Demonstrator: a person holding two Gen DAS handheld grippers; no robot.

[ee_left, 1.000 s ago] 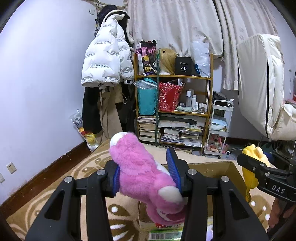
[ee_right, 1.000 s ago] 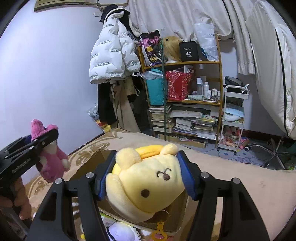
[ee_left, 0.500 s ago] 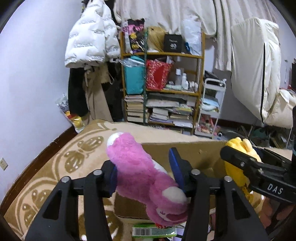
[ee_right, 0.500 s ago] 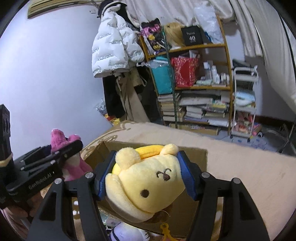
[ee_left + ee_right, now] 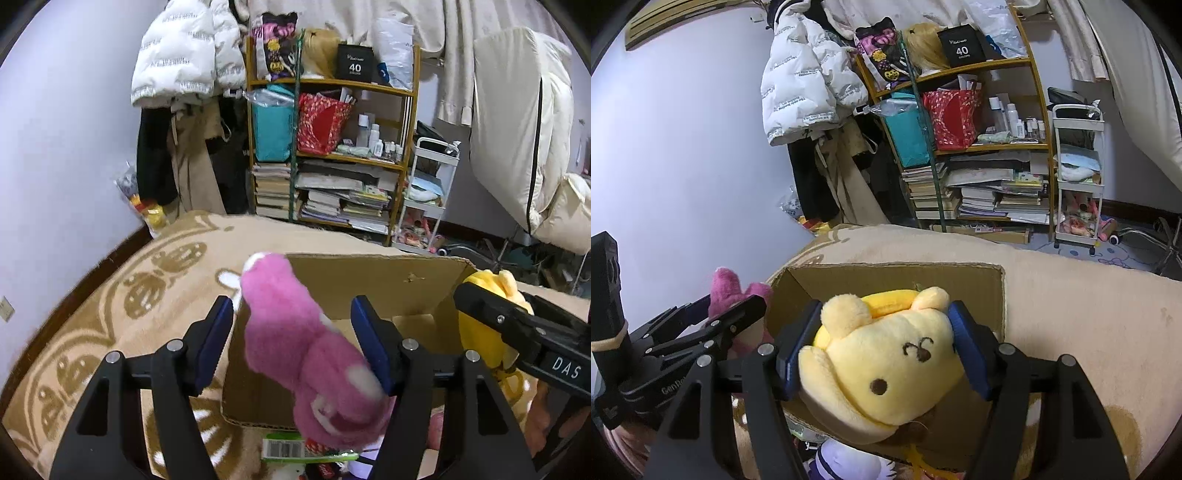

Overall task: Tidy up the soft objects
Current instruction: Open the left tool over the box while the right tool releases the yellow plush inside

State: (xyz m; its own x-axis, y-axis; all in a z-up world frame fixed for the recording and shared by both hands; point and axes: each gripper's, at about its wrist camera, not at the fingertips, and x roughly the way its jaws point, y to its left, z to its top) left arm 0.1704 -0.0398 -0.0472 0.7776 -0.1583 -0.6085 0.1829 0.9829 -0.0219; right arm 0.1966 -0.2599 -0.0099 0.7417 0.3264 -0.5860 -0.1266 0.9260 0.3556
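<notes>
In the left wrist view my left gripper (image 5: 291, 343) is open, its blue pads apart. The pink plush toy (image 5: 306, 350) is blurred between them, over the near-left edge of the open cardboard box (image 5: 373, 280). It touches the right pad only or neither; I cannot tell. My right gripper (image 5: 882, 343) is shut on a yellow plush dog (image 5: 886, 362) and holds it over the box (image 5: 897, 280). The right gripper with the yellow toy also shows in the left wrist view (image 5: 491, 317). The left gripper and pink toy show in the right wrist view (image 5: 731, 295).
The box stands on a beige patterned blanket (image 5: 147, 295). More plush toys and a green-labelled packet (image 5: 288, 448) lie in front of the box. A cluttered bookshelf (image 5: 332, 147), hanging coats (image 5: 184, 92) and a white trolley (image 5: 428, 192) stand behind.
Both grippers have come down closer over the box. My left gripper has opened, and the pink toy is slipping down from between its pads. The right gripper still holds the yellow toy.
</notes>
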